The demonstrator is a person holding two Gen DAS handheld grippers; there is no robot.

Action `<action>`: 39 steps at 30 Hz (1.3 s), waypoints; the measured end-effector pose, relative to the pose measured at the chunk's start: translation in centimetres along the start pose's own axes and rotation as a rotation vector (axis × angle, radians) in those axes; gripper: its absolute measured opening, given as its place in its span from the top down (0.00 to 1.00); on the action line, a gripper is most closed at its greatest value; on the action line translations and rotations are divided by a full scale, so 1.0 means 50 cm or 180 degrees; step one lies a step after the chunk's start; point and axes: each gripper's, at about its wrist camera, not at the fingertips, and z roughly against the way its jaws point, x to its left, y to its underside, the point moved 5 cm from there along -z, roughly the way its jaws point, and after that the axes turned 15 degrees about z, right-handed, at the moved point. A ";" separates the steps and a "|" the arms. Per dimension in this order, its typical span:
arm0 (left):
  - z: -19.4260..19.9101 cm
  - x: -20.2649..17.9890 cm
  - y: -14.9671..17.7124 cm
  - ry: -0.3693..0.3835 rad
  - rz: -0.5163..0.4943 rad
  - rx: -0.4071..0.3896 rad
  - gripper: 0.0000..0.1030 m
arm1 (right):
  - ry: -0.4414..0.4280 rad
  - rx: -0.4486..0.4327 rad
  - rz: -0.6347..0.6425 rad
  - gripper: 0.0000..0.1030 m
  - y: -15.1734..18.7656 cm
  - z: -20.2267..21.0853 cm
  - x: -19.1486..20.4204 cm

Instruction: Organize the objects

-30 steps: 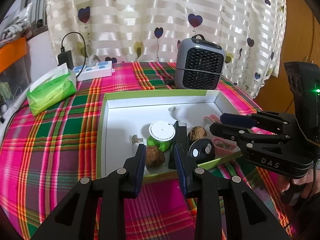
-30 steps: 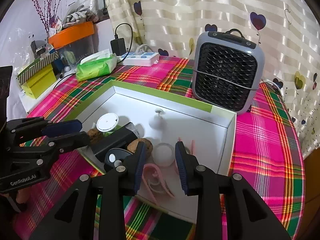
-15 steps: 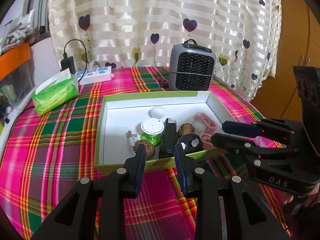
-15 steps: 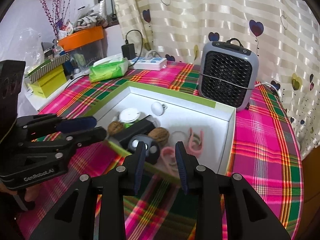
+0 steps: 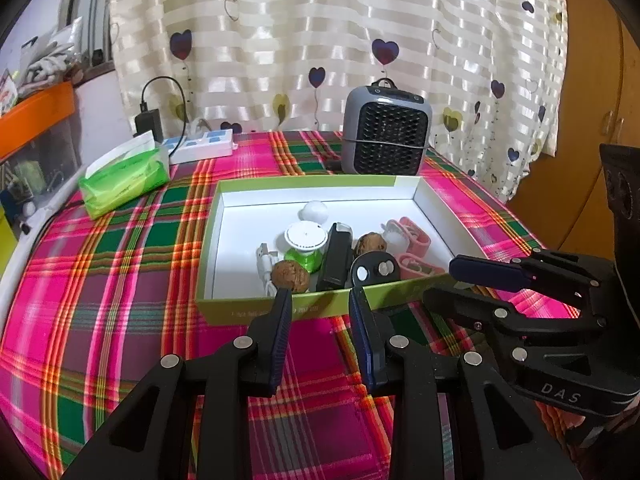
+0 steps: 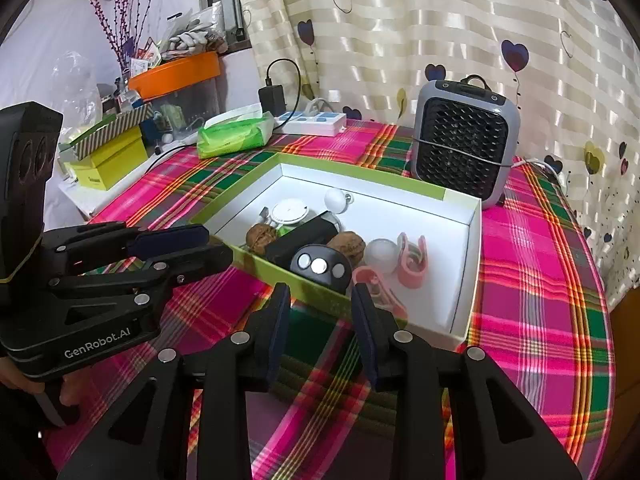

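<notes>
In the middle of the plaid-covered surface sits a shallow green-rimmed box with a white inside, and the small things are all in it, crowded toward its near edge. There lie two walnuts, a round white-topped green item, a black oblong case, a black key fob with round buttons leaning on the near wall, a white ball toward the far wall, a white cable end, and pink clips at the right side (one translucent ball rests against them).

Behind the box, at the far edge of the surface, stands a grey fan heater. Toward the far left corner lie a green tissue pack and a white power strip with a black charger plugged in.

The left hand-held gripper hangs just short of the box's near wall, its jaws apart with nothing between them. The right hand-held gripper hangs beside it, also on the near side of the box; its jaws are opening and hold nothing. The plaid cloth between the grippers and the box is bare.
</notes>
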 end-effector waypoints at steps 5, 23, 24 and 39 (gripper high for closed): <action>0.000 0.000 0.010 -0.0054 -0.0008 0.0028 0.74 | 0.0007 0.0004 -0.0035 0.62 0.009 0.003 0.008; -0.022 -0.005 0.031 -0.0157 -0.0062 0.0134 0.74 | 0.0013 0.0140 -0.0092 0.62 0.029 -0.015 0.020; -0.023 -0.005 0.031 -0.0159 -0.0062 0.0137 0.74 | 0.0018 0.0147 -0.0097 0.62 0.030 -0.016 0.020; -0.045 0.000 0.035 -0.0286 -0.0067 0.0219 0.74 | 0.0043 0.0278 -0.0150 0.62 0.033 -0.037 0.023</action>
